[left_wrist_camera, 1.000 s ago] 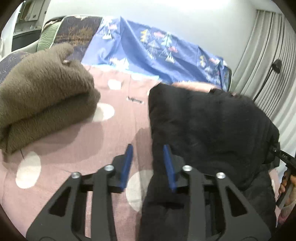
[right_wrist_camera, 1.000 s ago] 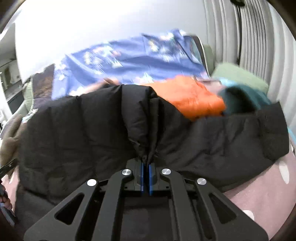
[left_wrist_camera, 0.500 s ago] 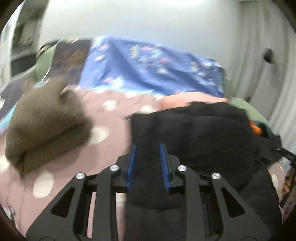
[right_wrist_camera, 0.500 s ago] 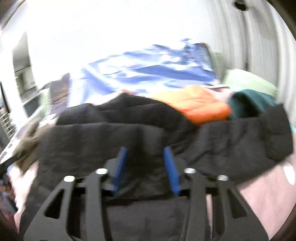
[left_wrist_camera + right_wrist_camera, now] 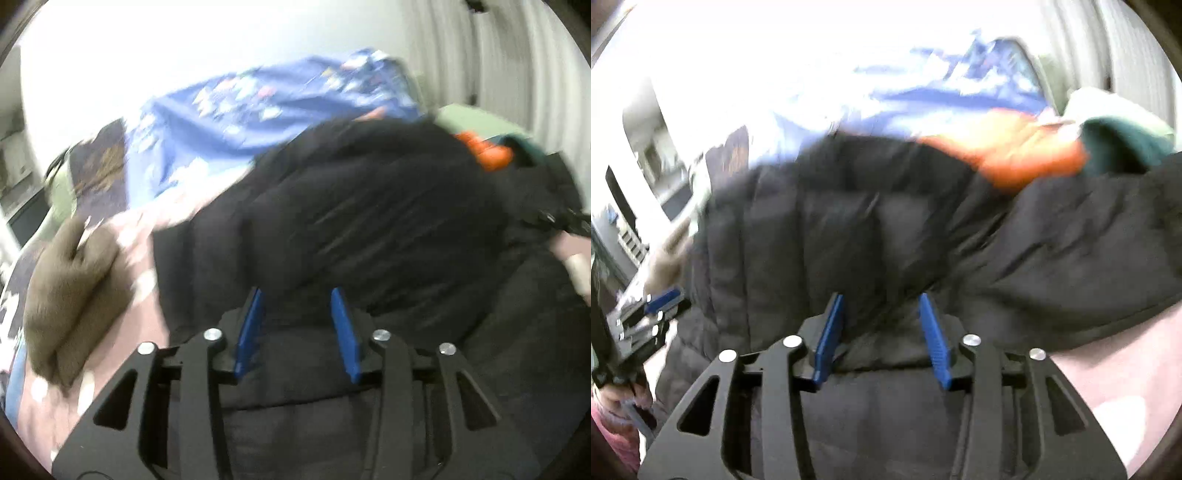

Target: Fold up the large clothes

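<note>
Surface: a pink bedcover (image 5: 144, 317) with pale dots, under a blue printed sheet (image 5: 258, 107) that rises at the back.
Room: white wall behind; pleated curtains (image 5: 517, 55) on the right.
Black puffer jacket (image 5: 369, 221): heaped across the middle of the bed, directly ahead of both grippers.
Left gripper (image 5: 297, 328): blue pads spread, over the jacket's near edge — nothing pinched.
Right gripper (image 5: 882, 334): jaws also apart above the dark fabric.
Left view only: a folded brown fleece (image 5: 70, 291) lying left of the jacket.
Right view only: the orange garment (image 5: 1027, 151) and teal one (image 5: 1123, 147) seen more fully beyond the jacket.
Change: a second ago the right gripper pinched a jacket fold; now it has let go, and the left has moved over the jacket.
</note>
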Demonstrator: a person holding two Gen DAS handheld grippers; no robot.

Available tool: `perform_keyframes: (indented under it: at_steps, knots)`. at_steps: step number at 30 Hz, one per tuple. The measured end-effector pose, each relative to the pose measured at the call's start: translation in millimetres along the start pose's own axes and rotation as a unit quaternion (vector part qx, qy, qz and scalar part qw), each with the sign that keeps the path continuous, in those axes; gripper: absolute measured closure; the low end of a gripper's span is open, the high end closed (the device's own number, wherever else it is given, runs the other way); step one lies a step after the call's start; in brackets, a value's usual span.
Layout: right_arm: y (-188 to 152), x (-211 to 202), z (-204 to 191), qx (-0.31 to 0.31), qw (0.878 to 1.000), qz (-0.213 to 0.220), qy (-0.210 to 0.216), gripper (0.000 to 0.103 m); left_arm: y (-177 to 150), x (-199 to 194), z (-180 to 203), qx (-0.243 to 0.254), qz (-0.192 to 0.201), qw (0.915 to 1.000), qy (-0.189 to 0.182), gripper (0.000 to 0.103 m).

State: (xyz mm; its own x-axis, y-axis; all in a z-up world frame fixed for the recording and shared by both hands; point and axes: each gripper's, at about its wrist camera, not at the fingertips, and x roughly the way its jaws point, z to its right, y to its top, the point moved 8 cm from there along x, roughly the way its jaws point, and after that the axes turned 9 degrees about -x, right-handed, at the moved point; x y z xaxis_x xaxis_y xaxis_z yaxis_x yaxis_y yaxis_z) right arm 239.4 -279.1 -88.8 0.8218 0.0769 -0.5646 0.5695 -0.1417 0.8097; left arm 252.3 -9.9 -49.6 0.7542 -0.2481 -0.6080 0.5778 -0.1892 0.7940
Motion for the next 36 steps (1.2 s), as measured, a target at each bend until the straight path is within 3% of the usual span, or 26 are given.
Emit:
perform_keyframes:
  at_steps: [1,3,5,6,7,8,10,11,12,13,14,16,19,21,23,26,29,33,36]
  knots:
    - [2,-11,22,-0.007,0.999,0.008,-0.040,0.050,6,-9,19,0.009,0.007,0.9997,-0.020,0.054]
    - [3,-24,77,-0.035,0.986,0.011,-0.162,0.049,11,-15,53,0.019,0.010,0.9983,-0.053,0.051]
    - [-2,-37,124,-0.063,0.956,0.011,-0.287,0.046,8,-13,86,0.026,0.001,0.9956,-0.090,0.050]
    - [-13,-41,151,-0.088,0.932,-0.003,-0.352,0.040,6,-7,98,0.031,-0.006,0.9942,-0.102,0.047]
    - [-20,-37,167,-0.108,0.917,-0.026,-0.383,0.031,1,2,113,0.039,-0.013,0.9934,-0.107,0.047]
    - [-32,-31,180,-0.126,0.909,-0.053,-0.394,0.030,-4,10,123,0.045,-0.019,0.9933,-0.105,0.047]
    - [-48,-16,195,-0.119,0.914,-0.094,-0.377,0.030,-15,29,138,0.047,-0.040,0.9930,-0.101,0.047]
    - [-50,-11,204,-0.092,0.925,-0.100,-0.356,0.035,-19,39,140,0.045,-0.047,0.9932,-0.097,0.047]
    - [-46,-10,209,-0.074,0.930,-0.095,-0.348,0.046,-21,45,140,0.044,-0.051,0.9936,-0.091,0.047]
    - [-42,-12,214,-0.050,0.936,-0.091,-0.336,0.083,-22,47,140,0.042,-0.053,0.9938,-0.088,0.047]
    - [-37,-16,221,-0.016,0.942,-0.077,-0.326,0.095,-22,46,139,0.039,-0.053,0.9938,-0.090,0.047]
    - [-32,-34,216,0.034,0.953,-0.038,-0.298,0.096,-21,38,134,0.027,-0.049,0.9937,-0.097,0.046]
    - [-11,-56,192,0.113,0.977,0.030,-0.180,0.096,-15,27,121,0.001,-0.039,0.9931,-0.111,0.042]
    - [5,-67,148,0.119,0.988,0.064,-0.081,0.096,-9,18,112,-0.031,-0.039,0.9897,-0.134,0.040]
    - [14,-74,92,0.078,0.994,0.074,-0.009,0.096,-3,9,108,-0.062,-0.038,0.9845,-0.160,0.036]
    - [10,-68,5,0.006,0.995,0.059,0.074,0.096,6,-8,101,-0.119,-0.029,0.9681,-0.219,0.027]
    - [-8,-55,-51,-0.023,0.991,0.030,0.127,0.095,8,-18,98,-0.150,-0.030,0.9525,-0.263,0.020]
    - [-39,-18,-106,-0.064,0.986,-0.027,0.151,0.095,4,-18,97,-0.168,-0.046,0.9415,-0.288,0.017]
    - [-51,-12,-123,-0.076,0.983,-0.049,0.158,0.095,1,-9,98,-0.177,-0.064,0.9355,-0.299,0.016]
